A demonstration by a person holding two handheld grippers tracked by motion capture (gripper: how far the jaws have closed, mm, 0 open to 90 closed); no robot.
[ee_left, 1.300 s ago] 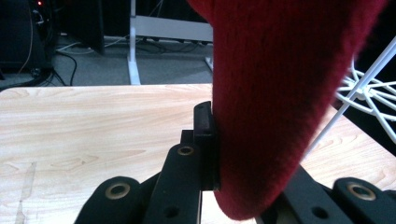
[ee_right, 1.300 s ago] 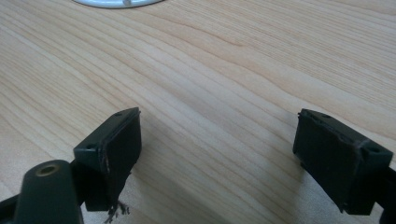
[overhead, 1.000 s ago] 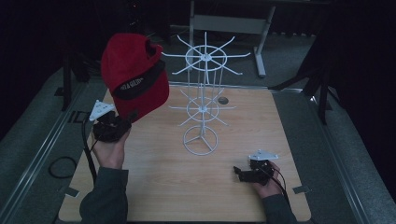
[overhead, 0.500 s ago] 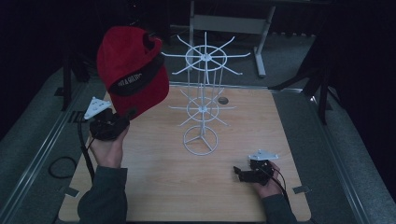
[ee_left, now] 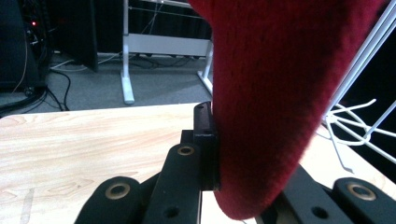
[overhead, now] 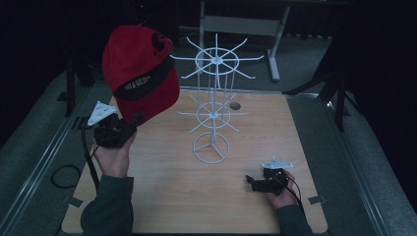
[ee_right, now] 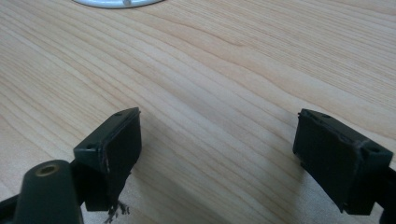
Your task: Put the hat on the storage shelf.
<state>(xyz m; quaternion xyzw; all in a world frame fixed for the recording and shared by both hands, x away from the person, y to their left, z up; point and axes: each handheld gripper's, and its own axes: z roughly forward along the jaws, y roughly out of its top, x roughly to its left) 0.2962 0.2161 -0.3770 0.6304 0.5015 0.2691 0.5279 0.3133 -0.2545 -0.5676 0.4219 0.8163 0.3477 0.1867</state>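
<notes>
A red cap [overhead: 140, 73] with a dark band on its back hangs high over the table's left side, held up by its lower edge. My left gripper [overhead: 132, 120] is shut on that edge; in the left gripper view the red fabric [ee_left: 280, 93] covers the right jaw and presses against the left one. A white wire rack [overhead: 214, 98] with two tiers of spoke hooks stands on its ring base at the table's centre, to the right of the cap. Near the front right my right gripper [overhead: 251, 183] rests low on the wood, open [ee_right: 233, 154], nothing between its jaws.
The wooden table [overhead: 162, 196] is bordered by grey strips. A small dark round hole [overhead: 235, 105] lies behind the rack. A white metal frame [overhead: 273, 34] stands beyond the far edge. A black cable [overhead: 64, 174] loops off the left side.
My left hand has shifted the cap slightly to the left and a little higher. The right gripper has stayed where it was.
</notes>
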